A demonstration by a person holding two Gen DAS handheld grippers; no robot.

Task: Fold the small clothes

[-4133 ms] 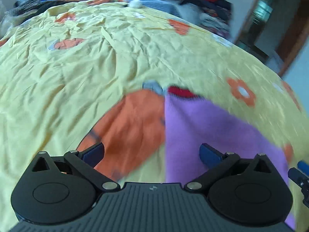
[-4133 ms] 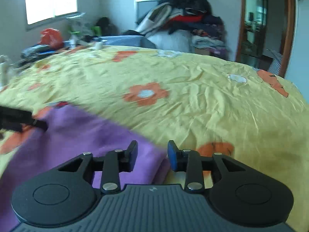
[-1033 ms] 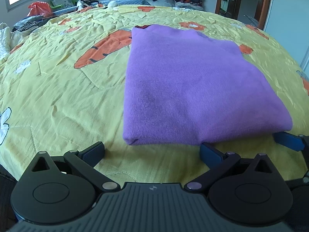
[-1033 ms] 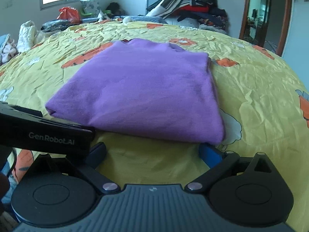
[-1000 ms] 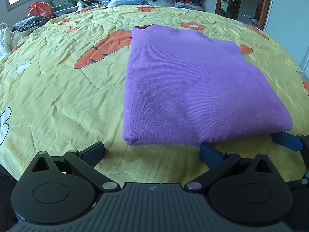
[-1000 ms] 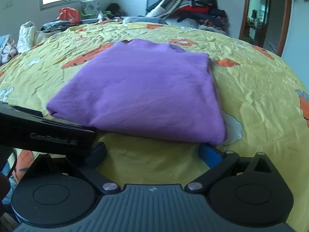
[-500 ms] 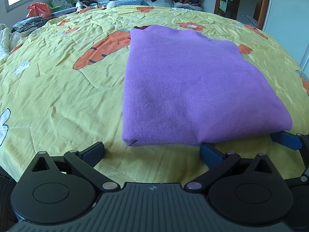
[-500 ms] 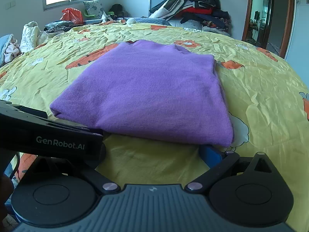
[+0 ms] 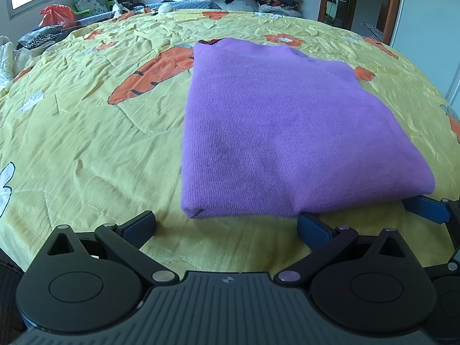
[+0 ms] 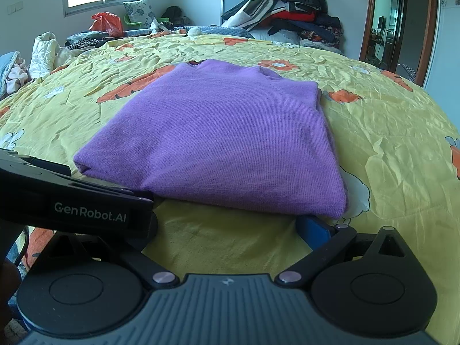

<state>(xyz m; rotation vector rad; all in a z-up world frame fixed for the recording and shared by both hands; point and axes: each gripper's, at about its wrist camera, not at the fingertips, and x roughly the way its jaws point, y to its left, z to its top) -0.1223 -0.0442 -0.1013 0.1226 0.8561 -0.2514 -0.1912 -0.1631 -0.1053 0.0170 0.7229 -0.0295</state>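
Observation:
A purple knit top (image 9: 276, 120) lies folded into a flat rectangle on the yellow bedspread (image 9: 86, 132), its folded edge nearest me. My left gripper (image 9: 227, 225) is open just short of that near edge, with only bedspread between its fingers. In the right wrist view the same top (image 10: 230, 132) fills the middle. My right gripper (image 10: 230, 227) is open too, close to the near right corner, its right finger (image 10: 313, 227) tucked just under the hem. The left gripper's black body (image 10: 72, 198) covers the right gripper's left finger. The right gripper's blue fingertip (image 9: 425, 205) shows at the left view's right edge.
The bedspread has orange carrot and flower prints. A heap of clothes (image 10: 287, 14) is piled at the far end of the bed. More clothes, a pillow and a red bag (image 10: 106, 23) lie at the far left under a window. A doorway (image 10: 385, 28) stands at the right.
Over the last second both grippers have drawn back slightly from the folded top and stayed open. Four seconds ago they were over the cloth, the right one nearly shut.

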